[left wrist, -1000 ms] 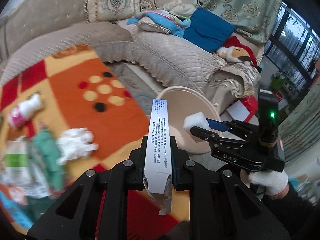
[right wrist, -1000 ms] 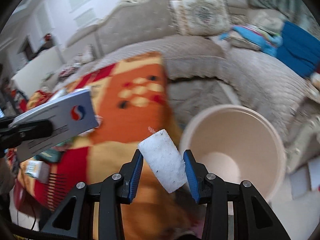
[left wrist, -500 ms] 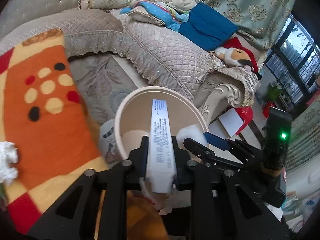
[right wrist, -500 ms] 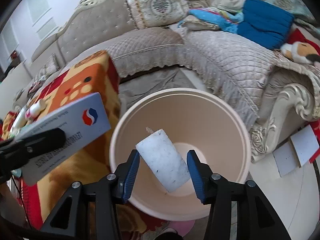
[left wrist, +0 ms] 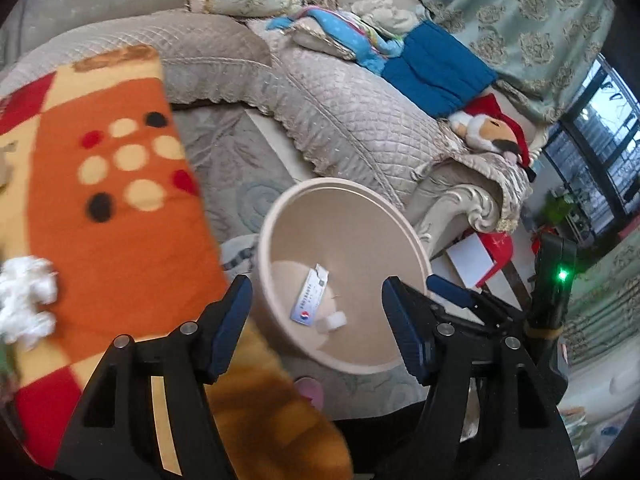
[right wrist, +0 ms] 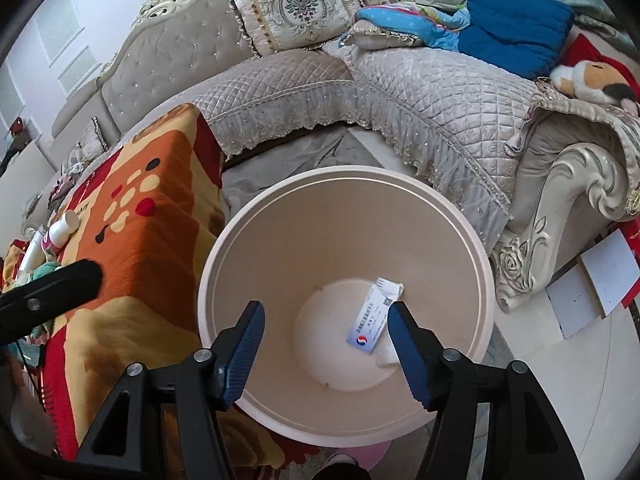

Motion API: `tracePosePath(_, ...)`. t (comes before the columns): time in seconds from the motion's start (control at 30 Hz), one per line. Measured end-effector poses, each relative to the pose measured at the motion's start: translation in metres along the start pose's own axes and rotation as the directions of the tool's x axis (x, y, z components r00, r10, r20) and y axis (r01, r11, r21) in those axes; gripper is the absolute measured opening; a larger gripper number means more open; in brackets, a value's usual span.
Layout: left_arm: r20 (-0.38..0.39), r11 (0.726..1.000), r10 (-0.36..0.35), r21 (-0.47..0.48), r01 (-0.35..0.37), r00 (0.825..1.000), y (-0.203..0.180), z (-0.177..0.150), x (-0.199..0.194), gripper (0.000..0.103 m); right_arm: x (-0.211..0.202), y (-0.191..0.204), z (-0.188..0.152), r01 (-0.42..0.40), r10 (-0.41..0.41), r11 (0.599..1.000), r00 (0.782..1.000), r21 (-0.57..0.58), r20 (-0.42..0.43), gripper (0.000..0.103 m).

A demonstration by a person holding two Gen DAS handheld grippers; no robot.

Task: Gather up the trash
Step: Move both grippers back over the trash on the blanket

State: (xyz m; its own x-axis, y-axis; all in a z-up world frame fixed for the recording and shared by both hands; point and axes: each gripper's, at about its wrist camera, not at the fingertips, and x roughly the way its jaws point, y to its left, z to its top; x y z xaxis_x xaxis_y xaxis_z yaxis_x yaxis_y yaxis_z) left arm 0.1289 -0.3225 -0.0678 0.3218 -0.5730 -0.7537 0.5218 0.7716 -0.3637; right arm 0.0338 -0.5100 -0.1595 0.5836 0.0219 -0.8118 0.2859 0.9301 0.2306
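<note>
Both claws, left claw (left wrist: pixel 316 320) and right claw (right wrist: pixel 326 344), were opening, empty, above the bin (right wrist: pixel 486 280); the printed carton (right wrist: pixel 370 326) lay on its floor, right claw's finger half-hiding the white foam block (right wrist: pixel 385 354).

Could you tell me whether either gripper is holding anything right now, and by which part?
Nothing is held: both grippers' jaws are opening, empty, above the bin; the box and white block lie inside.

The round beige plastic bin (right wrist: pixel 344 432) stands open between the orange-blanketed worktop (right wrist: pixel 132 240) left and the quilted grey sofa (right wrist: pixel 440 96) far right.
</note>
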Motion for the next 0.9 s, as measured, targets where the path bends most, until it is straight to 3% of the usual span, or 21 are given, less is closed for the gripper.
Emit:
tracePosePath(0.23,0.043,0.996,0.084,-0.009,-0.083,0.996,0.028,-0.03,-0.061,0.066,-0.014,0.029,-0.003,-0.01,0.01,0.999,1.0,-0.032,0.009,0.062)
tracePosePath(0.43,0.112,0.99,0.139,-0.045,-0.135,0.984,0.074,-0.062,-0.131,0.066,-0.042,0.077,-0.014,-0.046,0.048,0.996,0.998,-0.083,0.028,0.063)
tracePosePath(0.63,0.202,0.964,0.259,-0.104,-0.243,0.944,0.134,-0.099,-0.209,0.066,-0.071,0.128,-0.022,-0.06,0.068,0.987,0.997,-0.146,0.046,0.068)
tracePosePath(0.77,0.209,0.951,0.304,-0.13,-0.281,0.93,0.16,-0.116,-0.23,0.066,-0.085,0.151,-0.021,-0.069,0.082,0.982,0.994,-0.174,0.066,0.069)
tracePosePath(0.9,0.196,0.949,0.297,-0.169,-0.266,0.934,0.176,-0.126,-0.233,0.066,-0.093,0.164,-0.024,-0.088,0.102,0.979,0.992,-0.185,0.069,0.069)
